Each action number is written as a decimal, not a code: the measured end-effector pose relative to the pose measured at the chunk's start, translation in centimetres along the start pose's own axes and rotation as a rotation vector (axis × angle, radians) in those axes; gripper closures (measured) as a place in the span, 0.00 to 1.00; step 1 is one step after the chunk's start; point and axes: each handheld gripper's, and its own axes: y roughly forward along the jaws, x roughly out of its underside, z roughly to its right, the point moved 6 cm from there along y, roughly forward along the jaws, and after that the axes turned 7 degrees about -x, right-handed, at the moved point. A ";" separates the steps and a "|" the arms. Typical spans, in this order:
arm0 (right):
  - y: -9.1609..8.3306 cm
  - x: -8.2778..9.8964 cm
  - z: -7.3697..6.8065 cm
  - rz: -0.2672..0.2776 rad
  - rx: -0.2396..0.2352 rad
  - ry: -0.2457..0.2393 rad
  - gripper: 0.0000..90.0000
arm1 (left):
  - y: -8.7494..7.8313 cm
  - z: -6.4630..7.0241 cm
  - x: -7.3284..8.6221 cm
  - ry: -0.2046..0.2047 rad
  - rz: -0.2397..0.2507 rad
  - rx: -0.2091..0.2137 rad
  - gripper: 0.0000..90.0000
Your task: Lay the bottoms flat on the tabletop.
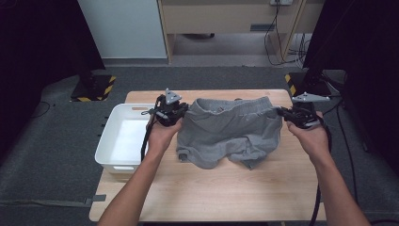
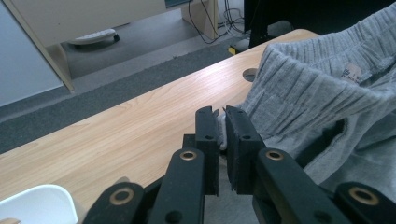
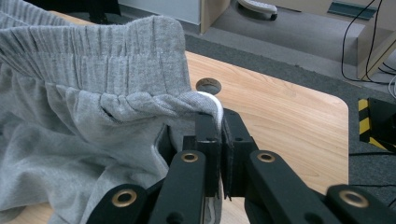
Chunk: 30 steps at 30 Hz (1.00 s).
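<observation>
Grey shorts [image 1: 228, 129] are held up over the wooden table [image 1: 226, 197], stretched between both grippers at the elastic waistband, legs drooping onto the wood. My left gripper [image 1: 171, 113] is shut on the waistband's left corner; in the left gripper view the jaws [image 2: 221, 116] pinch a fold of grey fabric [image 2: 317, 88]. At the right corner, my right gripper [image 1: 299, 115] is shut on the waistband; the right gripper view shows the cloth edge [image 3: 140, 79] clamped between the jaws [image 3: 219, 119].
A white plastic bin [image 1: 123, 136] sits at the table's left edge, beside my left hand. Cable holes [image 3: 208, 85] sit in the tabletop near the far edge. Yellow-black stand bases [image 1: 94, 87] and cables [image 1: 282, 42] lie on the carpet beyond.
</observation>
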 end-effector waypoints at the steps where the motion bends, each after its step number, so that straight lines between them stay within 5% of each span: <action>1: 0.1 0.0 0.2 -0.003 -0.001 0.000 0.97 | 0.2 -0.1 0.0 -0.006 -0.002 -0.002 0.94; 12: 2.0 0.5 1.6 -0.032 0.001 0.033 0.98 | 2.1 -0.7 -0.9 -0.017 -0.025 -0.026 0.94; 19: 4.1 -0.2 1.6 -0.049 0.009 0.054 0.96 | 3.7 -1.7 -1.4 -0.080 -0.051 -0.079 0.93; 21: 5.3 -0.4 1.5 -0.046 0.054 0.062 0.75 | 4.5 -2.1 -1.5 -0.110 -0.066 -0.114 0.89; 22: 6.0 -0.3 1.3 -0.052 0.053 0.076 0.66 | 4.7 -2.1 -1.6 -0.123 -0.065 -0.124 0.79; 24: 7.0 0.2 0.9 -0.090 0.068 0.063 0.52 | 4.7 -2.0 -1.7 -0.104 -0.071 -0.116 0.68; 30: 7.7 2.0 -0.4 -0.136 0.025 0.053 0.41 | 3.9 -1.1 -1.4 -0.057 -0.092 -0.073 0.52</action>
